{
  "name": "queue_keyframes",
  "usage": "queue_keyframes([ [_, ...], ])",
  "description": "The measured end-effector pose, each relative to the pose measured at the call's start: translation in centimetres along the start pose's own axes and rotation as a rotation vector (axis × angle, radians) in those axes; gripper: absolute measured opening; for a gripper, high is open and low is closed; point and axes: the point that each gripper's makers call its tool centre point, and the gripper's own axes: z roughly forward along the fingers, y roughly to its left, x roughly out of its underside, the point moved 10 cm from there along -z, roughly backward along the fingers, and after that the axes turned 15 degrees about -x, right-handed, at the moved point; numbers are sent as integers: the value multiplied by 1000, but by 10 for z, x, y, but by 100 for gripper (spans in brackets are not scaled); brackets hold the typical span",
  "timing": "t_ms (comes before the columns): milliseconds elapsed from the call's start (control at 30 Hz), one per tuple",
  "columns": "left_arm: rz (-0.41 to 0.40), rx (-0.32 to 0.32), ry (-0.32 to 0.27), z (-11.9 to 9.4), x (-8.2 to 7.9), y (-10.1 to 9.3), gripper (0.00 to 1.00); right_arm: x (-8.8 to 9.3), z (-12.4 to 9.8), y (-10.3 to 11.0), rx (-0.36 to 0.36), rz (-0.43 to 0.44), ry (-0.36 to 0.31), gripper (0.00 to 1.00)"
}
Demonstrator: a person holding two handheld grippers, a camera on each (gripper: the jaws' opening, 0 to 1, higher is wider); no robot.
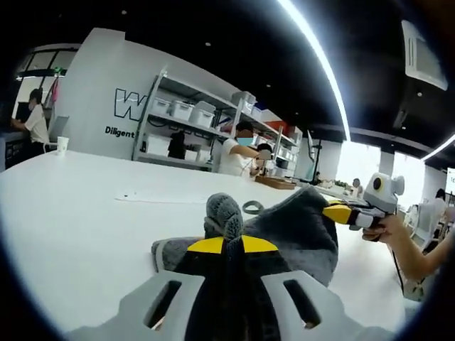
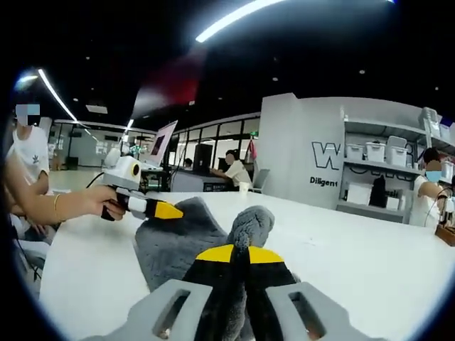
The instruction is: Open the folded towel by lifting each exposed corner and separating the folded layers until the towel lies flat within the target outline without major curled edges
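The grey towel (image 1: pixel 298 231) hangs lifted between both grippers above the white table (image 1: pixel 78 220). My left gripper (image 1: pixel 226 245), with yellow-tipped jaws, is shut on a bunched fold of the towel that sticks up between the tips. From the right, my right gripper (image 1: pixel 330 210) comes in, held by a hand (image 1: pixel 389 229) and shut on the towel's far edge. In the right gripper view, my right gripper (image 2: pixel 238 252) pinches a bunch of the towel (image 2: pixel 178 241). There my left gripper (image 2: pixel 178 211) clamps the towel's other end.
A faint flat outline (image 1: pixel 163 199) and a small ring (image 1: pixel 252 207) lie on the table beyond the towel. A paper cup (image 1: pixel 62 145) stands far left. Shelves with white bins (image 1: pixel 188 114) and several people stand behind. Bare table (image 2: pixel 355 249) spreads to the right.
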Motion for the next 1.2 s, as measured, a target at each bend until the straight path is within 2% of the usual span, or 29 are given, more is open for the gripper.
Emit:
queue_keyframes([
  [67,-14,13,-11,-5,1,-3,5,-1,-3,3,7,-22,8,0],
  [400,25,9,-26,-27,5,-9,5,-4,-12,26,-12,-25,-8,0],
  [600,13,17,-40,-38,9,-11,5,-4,-19,38,-30,-23,-13,0],
  [933,27,20,-64,-57,19,-16,5,2,-35,60,-36,-23,-17,0],
  [1200,3,20,-77,-68,25,-17,5,8,-45,70,-34,-18,-12,0],
])
